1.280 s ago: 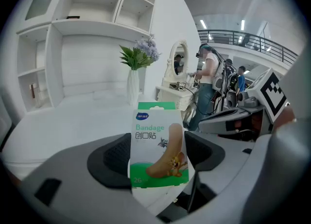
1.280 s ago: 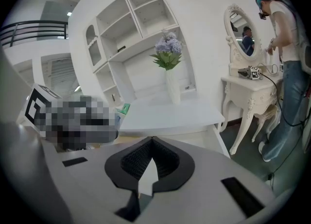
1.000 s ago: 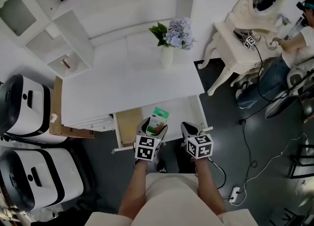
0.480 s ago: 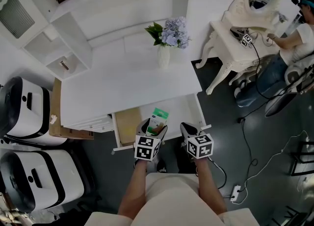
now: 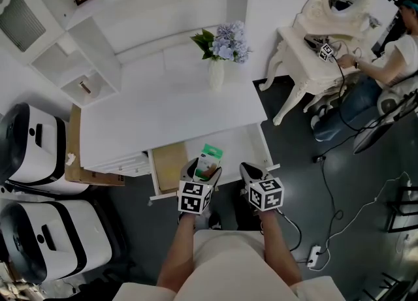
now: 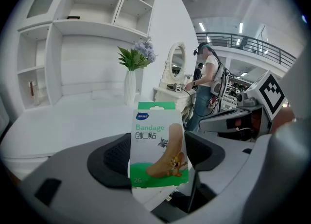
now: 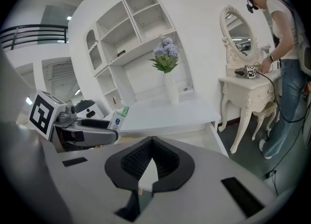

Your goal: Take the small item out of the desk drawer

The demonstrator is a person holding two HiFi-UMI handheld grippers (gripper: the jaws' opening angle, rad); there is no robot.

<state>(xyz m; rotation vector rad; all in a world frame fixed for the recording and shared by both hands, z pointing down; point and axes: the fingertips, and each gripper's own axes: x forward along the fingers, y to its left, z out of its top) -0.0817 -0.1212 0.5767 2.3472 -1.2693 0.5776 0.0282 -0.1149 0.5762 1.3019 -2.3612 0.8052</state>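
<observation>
Left gripper (image 5: 208,168) stays clamped on the bandage box (image 6: 156,143), held upright just above the open desk drawer (image 5: 247,145); no shift from 1.0 s ago. Right gripper (image 5: 251,174) sits just beside it, jaws together on nothing, likewise unmoved.

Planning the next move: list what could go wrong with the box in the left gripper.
1. The left gripper holds the green-and-white cardboard bandage box only by its lower half; it may tilt or slip from the fingers.
2. The white desk drawer is open beneath; a dropped box could fall back inside.
</observation>
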